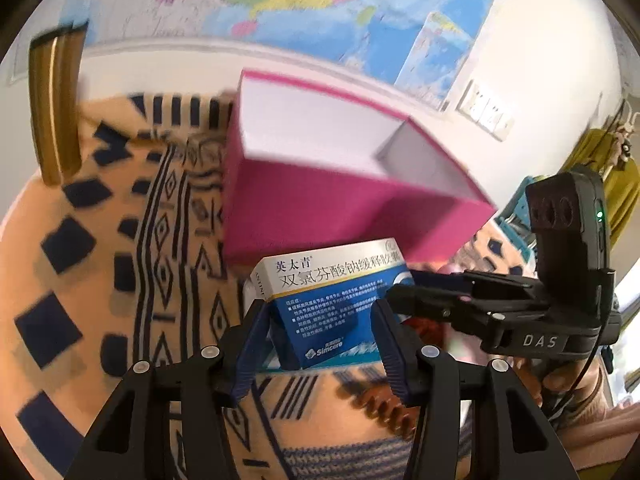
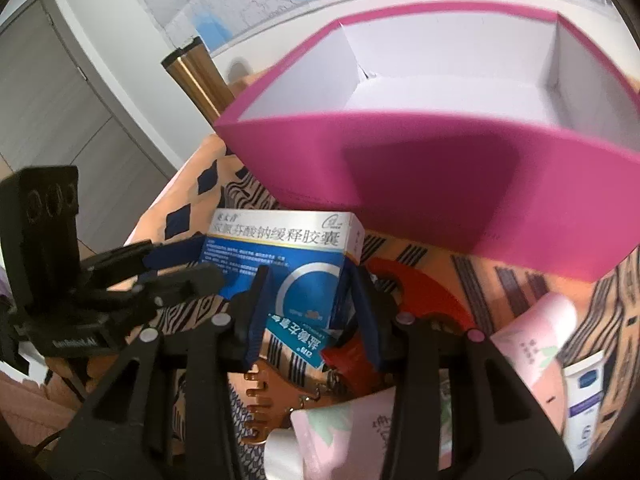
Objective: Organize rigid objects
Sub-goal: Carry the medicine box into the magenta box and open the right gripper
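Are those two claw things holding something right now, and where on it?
Yes, both grip the blue medicine box: the left gripper and the right gripper each clamp its opposite side faces.

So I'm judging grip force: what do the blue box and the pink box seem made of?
Blue box: thin printed cardboard, slightly glossy, with folded edges and flaps, so probably crushable. Pink box: thicker matte board, magenta outside and white inside, with straight stiff walls. Both look rigid, though thickness is a guess.

Wall map (image 1: 304, 4) blurred; white tube (image 2: 584, 408) perhaps cut off by edge
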